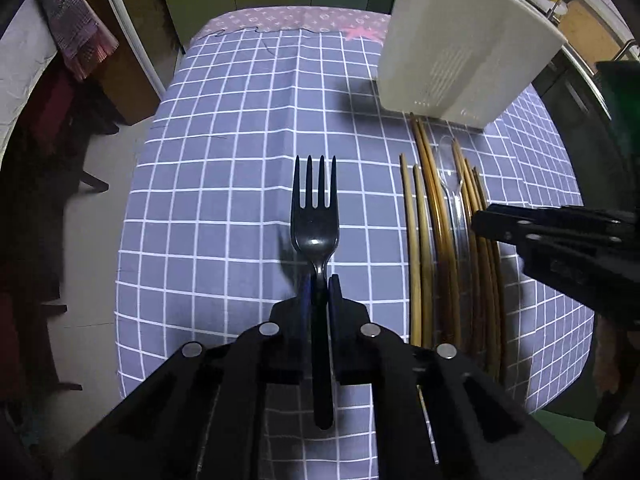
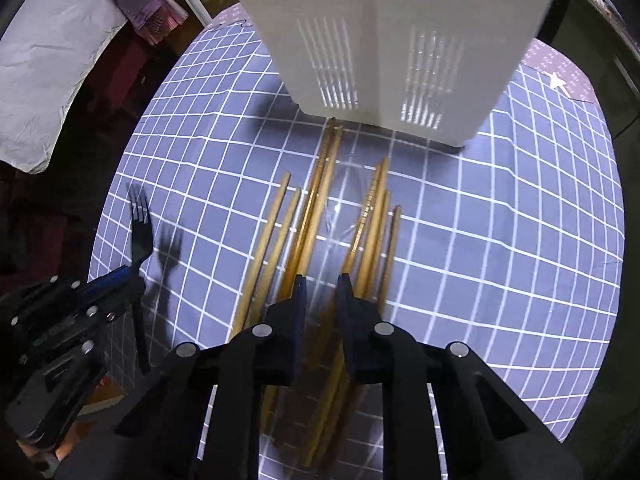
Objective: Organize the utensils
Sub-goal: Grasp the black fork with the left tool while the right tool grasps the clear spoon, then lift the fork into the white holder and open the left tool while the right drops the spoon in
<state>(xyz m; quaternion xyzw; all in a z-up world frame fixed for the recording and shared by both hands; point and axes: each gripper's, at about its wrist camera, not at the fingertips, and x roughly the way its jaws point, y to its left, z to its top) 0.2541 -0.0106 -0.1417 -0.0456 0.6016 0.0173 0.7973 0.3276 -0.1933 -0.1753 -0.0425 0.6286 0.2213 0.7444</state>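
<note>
My left gripper (image 1: 320,280) is clamped on the black fork (image 1: 315,216), held above the checked cloth (image 1: 208,200). Only my right wrist view shows the right gripper (image 2: 322,280) closing around the chopsticks (image 2: 316,208) before the white holder (image 2: 380,40); I cannot tell if it grips.

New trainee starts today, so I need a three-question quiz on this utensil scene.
1. True or false: the left gripper is shut on the black fork.
2. Which lies among the chopsticks? A) metal knife B) clear spoon C) red cup
3. Fill in: the white holder stands at the ____ end of the chopsticks, seen from the right gripper.

Key: 1 true; 2 B, the clear spoon; 3 far.
</note>
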